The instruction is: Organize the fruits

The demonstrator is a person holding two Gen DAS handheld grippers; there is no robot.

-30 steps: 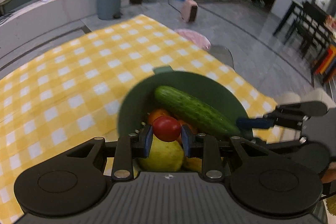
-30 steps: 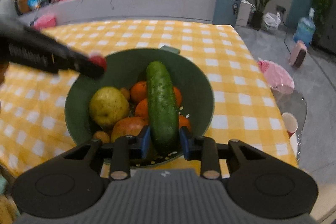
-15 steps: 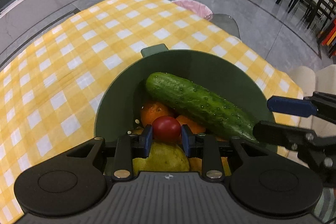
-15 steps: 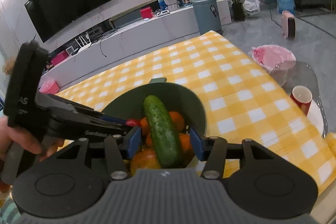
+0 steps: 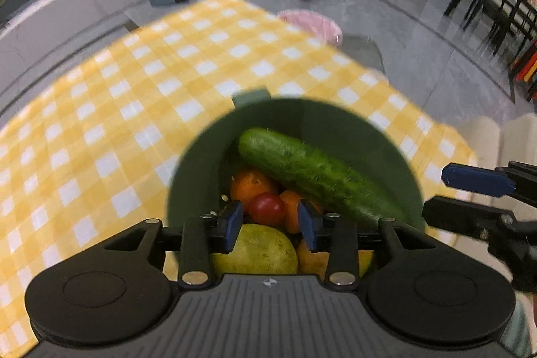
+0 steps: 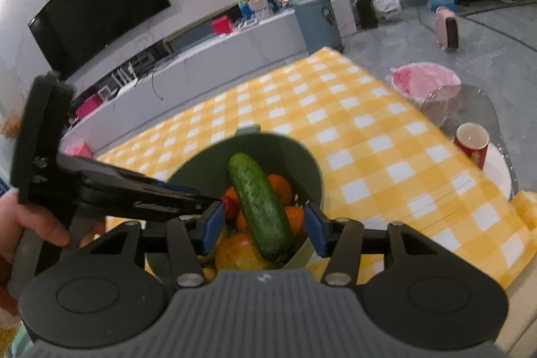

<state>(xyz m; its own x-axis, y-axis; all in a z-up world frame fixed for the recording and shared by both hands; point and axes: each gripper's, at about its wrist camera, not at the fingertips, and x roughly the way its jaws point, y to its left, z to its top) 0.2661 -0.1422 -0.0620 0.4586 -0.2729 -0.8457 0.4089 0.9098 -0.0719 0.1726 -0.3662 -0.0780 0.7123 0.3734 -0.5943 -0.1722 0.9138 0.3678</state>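
Fruits fill a green bowl [image 5: 335,123] standing on a yellow-and-white checked tablecloth [image 5: 134,89]. A cucumber [image 5: 315,171] lies across the top of the pile, over several oranges [image 5: 250,183]; a yellow-green pear [image 5: 258,249] sits at the near side. Left gripper [image 5: 270,222]: jaws opening, blue pads clear of a red tomato [image 5: 267,208], which lies between them on the pile, a gap visible on each side. Right gripper [image 6: 263,225]: jaws opening, standing wide on either side of the cucumber's near end without touching it. In the right wrist view the left gripper enters from the left, its fingertips [image 6: 208,198] just beside the tomato [image 6: 230,205]; a hand [image 6: 20,220] grasps its handle.
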